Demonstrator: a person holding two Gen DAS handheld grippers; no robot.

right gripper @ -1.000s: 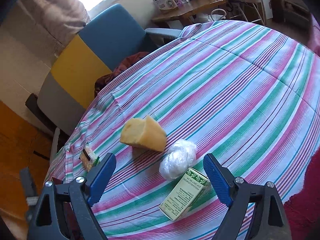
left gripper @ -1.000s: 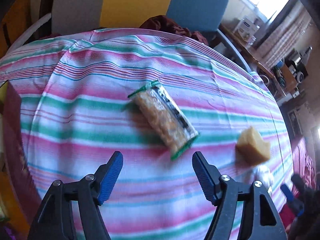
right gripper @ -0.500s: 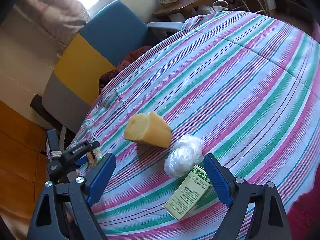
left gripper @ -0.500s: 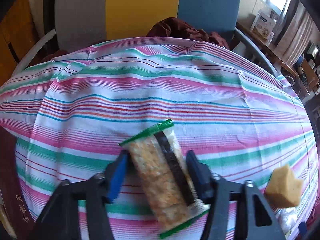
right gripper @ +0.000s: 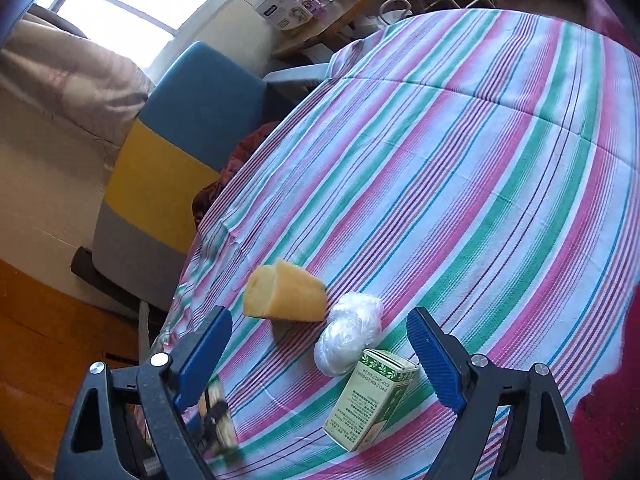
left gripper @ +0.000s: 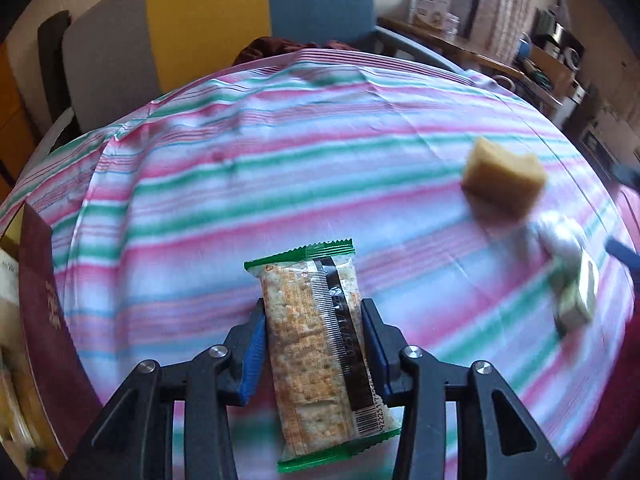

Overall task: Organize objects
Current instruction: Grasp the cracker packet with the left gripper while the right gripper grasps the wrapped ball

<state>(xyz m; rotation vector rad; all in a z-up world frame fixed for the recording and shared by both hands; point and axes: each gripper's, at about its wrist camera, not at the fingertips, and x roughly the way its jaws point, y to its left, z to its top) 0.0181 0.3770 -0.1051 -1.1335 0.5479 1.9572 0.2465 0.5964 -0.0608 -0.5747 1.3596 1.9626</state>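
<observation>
Left gripper jaws closing, pads pressed on both sides of the cracker pack, above the tabletop near its edge. Right gripper fingers wide apart over sponge, bag and box, near the edge.

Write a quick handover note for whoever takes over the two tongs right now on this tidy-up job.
Left tongs: jaws closing on the cracker packet, packet between the pads.
Right tongs: open, holding nothing, above the green box.
On the striped tablecloth: yellow sponge, white plastic bag ball and green box, close together.
Done: packet gripped.
Left: place the packet, probably by the group; where is not shown.
</observation>
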